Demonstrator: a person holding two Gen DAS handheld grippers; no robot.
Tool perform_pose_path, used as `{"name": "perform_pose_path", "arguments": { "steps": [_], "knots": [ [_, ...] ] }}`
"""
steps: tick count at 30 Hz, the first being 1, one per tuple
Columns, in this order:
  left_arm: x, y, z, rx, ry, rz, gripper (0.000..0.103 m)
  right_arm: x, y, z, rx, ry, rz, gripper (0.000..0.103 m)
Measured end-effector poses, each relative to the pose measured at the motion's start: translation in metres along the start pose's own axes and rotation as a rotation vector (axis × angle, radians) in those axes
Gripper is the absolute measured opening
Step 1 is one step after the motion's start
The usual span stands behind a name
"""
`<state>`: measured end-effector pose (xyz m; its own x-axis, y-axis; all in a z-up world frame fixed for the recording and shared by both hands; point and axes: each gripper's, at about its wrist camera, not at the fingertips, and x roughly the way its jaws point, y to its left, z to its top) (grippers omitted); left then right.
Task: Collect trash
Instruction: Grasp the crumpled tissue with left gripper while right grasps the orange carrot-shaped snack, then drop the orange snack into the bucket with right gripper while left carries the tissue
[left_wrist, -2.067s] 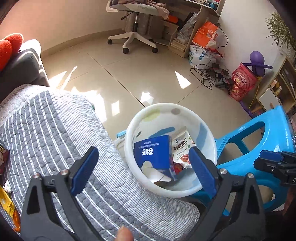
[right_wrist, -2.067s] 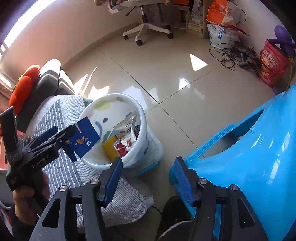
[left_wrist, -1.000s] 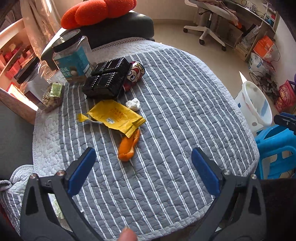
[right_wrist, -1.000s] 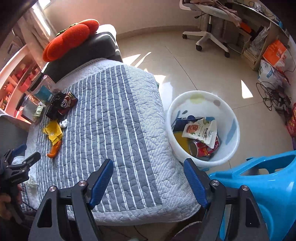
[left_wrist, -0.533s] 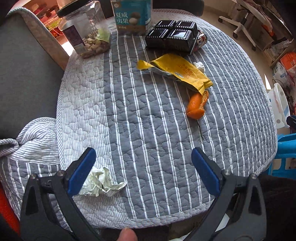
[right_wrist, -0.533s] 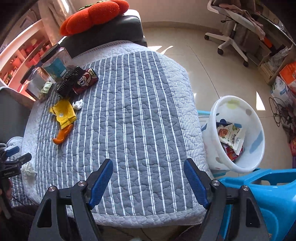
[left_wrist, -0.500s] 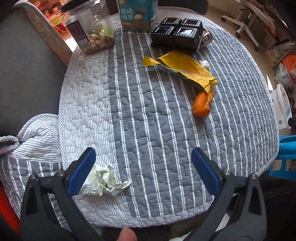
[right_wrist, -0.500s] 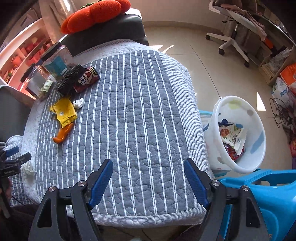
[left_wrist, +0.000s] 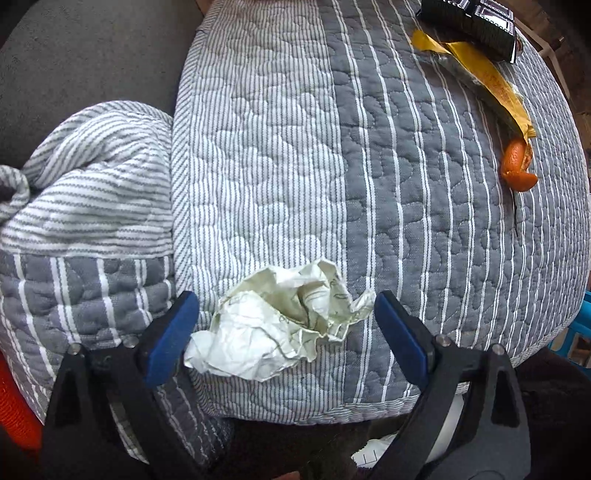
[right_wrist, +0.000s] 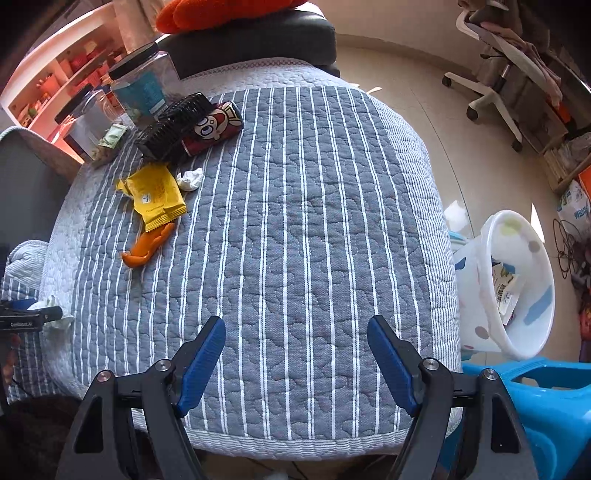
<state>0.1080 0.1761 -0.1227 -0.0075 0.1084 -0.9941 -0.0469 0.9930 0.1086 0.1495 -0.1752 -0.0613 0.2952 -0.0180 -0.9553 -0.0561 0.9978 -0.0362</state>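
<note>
A crumpled pale paper wad (left_wrist: 284, 321) lies near the front edge of the grey striped quilt (left_wrist: 406, 206). My left gripper (left_wrist: 284, 328) points down over it, jaws closing with the wad between the blue pads; the pads do not press it. A yellow wrapper (left_wrist: 491, 81) and an orange peel (left_wrist: 517, 166) lie farther right. In the right wrist view my right gripper (right_wrist: 295, 360) hangs open over bare quilt (right_wrist: 295, 221), nothing between its fingers. The yellow wrapper (right_wrist: 157, 194), orange peel (right_wrist: 146, 247), a small white wad (right_wrist: 190, 179) and the white bin (right_wrist: 517, 280) with trash show there.
Black trays (right_wrist: 173, 125), a red can (right_wrist: 212, 127) and clear jars (right_wrist: 140, 88) stand at the quilt's far left. A blue plastic stool (right_wrist: 535, 398) sits by the bin. A bunched striped cloth (left_wrist: 85, 177) lies left of the wad. An office chair (right_wrist: 498, 77) stands beyond.
My left gripper has dropped down and come close over the paper wad, which now sits between its jaws. The right gripper has shifted left over the quilt; the bin slid to the right edge.
</note>
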Motion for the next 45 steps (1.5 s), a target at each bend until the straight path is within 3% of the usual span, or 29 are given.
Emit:
{"name": "perform_pose_path", "arguments": {
  "steps": [3, 5, 9, 13, 15, 20, 24, 29, 33, 37, 40, 45],
  "knots": [
    [0.005, -0.002, -0.003, 0.023, 0.007, -0.023, 0.073, 0.004, 0.01, 0.002, -0.011, 0.006, 0.007, 0.08],
    [0.008, -0.002, -0.006, 0.036, 0.001, 0.003, 0.068, 0.006, 0.016, 0.004, -0.017, 0.007, 0.013, 0.08],
    [0.0, -0.006, -0.007, 0.05, -0.045, 0.009, 0.047, 0.01, 0.029, 0.007, -0.028, 0.013, 0.024, 0.08],
    [-0.021, -0.016, -0.005, 0.046, -0.129, -0.049, 0.039, 0.016, 0.042, 0.013, -0.031, 0.016, 0.04, 0.08],
    [-0.032, -0.023, -0.003, 0.046, -0.174, -0.084, 0.021, 0.021, 0.049, 0.016, -0.029, 0.018, 0.053, 0.08],
    [-0.059, -0.039, -0.006, 0.034, -0.267, -0.121, 0.021, 0.037, 0.07, 0.029, 0.001, 0.02, 0.107, 0.08],
    [-0.078, -0.028, -0.001, -0.015, -0.322, -0.163, 0.021, 0.056, 0.093, 0.042, 0.034, 0.034, 0.18, 0.08],
    [-0.079, -0.009, 0.014, -0.041, -0.348, -0.19, 0.021, 0.085, 0.123, 0.054, 0.08, 0.055, 0.273, 0.08],
    [-0.075, -0.006, 0.022, -0.049, -0.341, -0.198, 0.021, 0.106, 0.133, 0.057, 0.111, 0.077, 0.277, 0.078],
    [-0.074, -0.011, 0.024, -0.037, -0.34, -0.192, 0.021, 0.115, 0.138, 0.06, 0.108, 0.062, 0.236, 0.059],
    [-0.074, -0.015, 0.025, -0.024, -0.339, -0.182, 0.021, 0.115, 0.142, 0.063, 0.069, 0.057, 0.231, 0.033],
    [-0.073, -0.022, 0.026, -0.011, -0.339, -0.171, 0.021, 0.104, 0.137, 0.057, 0.02, 0.059, 0.201, 0.022]
  ]
}}
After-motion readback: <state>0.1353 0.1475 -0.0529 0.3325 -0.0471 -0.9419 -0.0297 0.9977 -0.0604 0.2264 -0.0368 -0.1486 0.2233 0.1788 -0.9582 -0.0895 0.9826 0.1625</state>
